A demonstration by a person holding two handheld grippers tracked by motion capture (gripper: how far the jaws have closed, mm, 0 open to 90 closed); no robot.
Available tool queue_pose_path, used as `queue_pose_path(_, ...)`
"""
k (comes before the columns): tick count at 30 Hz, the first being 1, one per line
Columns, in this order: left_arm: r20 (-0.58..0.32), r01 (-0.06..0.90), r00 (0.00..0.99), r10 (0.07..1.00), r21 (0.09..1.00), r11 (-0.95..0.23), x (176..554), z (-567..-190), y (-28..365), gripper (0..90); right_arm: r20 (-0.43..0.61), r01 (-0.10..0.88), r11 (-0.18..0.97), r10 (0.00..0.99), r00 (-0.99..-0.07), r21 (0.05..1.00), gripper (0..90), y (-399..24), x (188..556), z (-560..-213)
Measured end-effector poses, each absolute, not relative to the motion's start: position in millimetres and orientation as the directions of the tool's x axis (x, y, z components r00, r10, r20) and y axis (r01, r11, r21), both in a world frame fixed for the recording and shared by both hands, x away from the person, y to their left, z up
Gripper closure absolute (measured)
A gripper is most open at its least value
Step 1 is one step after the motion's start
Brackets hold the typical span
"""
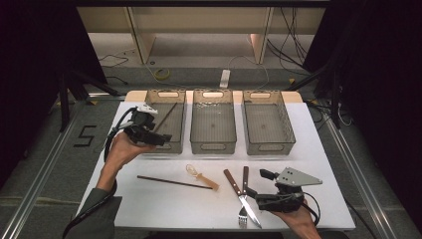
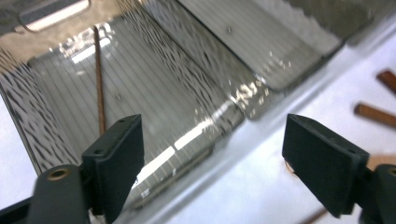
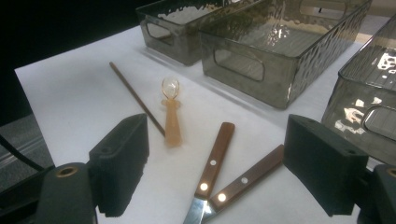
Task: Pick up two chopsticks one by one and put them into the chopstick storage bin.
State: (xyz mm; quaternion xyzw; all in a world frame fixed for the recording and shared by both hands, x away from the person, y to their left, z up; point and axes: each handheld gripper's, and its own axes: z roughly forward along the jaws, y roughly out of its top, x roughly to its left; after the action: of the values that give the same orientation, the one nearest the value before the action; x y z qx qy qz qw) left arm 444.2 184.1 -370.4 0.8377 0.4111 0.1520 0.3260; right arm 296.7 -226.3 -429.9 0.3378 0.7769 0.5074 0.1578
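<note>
While both tongs (image 2: 212, 163) (image 3: 217, 172) gape empty, fork (image 1: 242, 215) (partly hidden) underlies knife (image 1: 241, 195).

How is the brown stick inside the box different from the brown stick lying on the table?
The chopstick in the left bin lies inside the left bin, while the chopstick on the table lies on the white table. The one in the bin runs slanted toward the far end; the one on the table lies nearly crosswise, its tip next to the small spoon. Both are thin, dark brown and straight.
</note>
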Motion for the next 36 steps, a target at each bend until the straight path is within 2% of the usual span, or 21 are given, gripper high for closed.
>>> queue_pose_path(6,-0.003,0.570,0.675,0.738,0.636,-0.520,429,-373,187,17.8,0.092,0.362,0.259,0.689,-0.719,0.896,23.3,-227,296,-429)
queue_pose_path(12,0.043,0.573,0.734,0.678,0.495,-0.653,421,-385,178,16.9,0.092,0.361,0.257,0.688,-0.719,0.897,23.3,-228,297,-429)
queue_pose_path(18,0.032,0.547,0.798,0.602,0.384,-0.744,417,-400,165,18.2,0.091,0.359,0.257,0.688,-0.720,0.897,23.3,-228,297,-429)
queue_pose_path(27,0.018,0.529,0.827,0.562,0.315,-0.788,414,-416,154,18.9,0.090,0.359,0.258,0.689,-0.720,0.897,23.3,-228,297,-429)
queue_pose_path(31,0.024,0.521,0.836,0.548,0.278,-0.807,414,-424,152,20.8,0.090,0.361,0.260,0.688,-0.720,0.896,23.3,-228,297,-429)
queue_pose_path(36,0.016,0.514,0.848,0.529,0.218,-0.830,413,-434,151,29.6,0.090,0.362,0.261,0.688,-0.720,0.895,23.3,-228,297,-429)
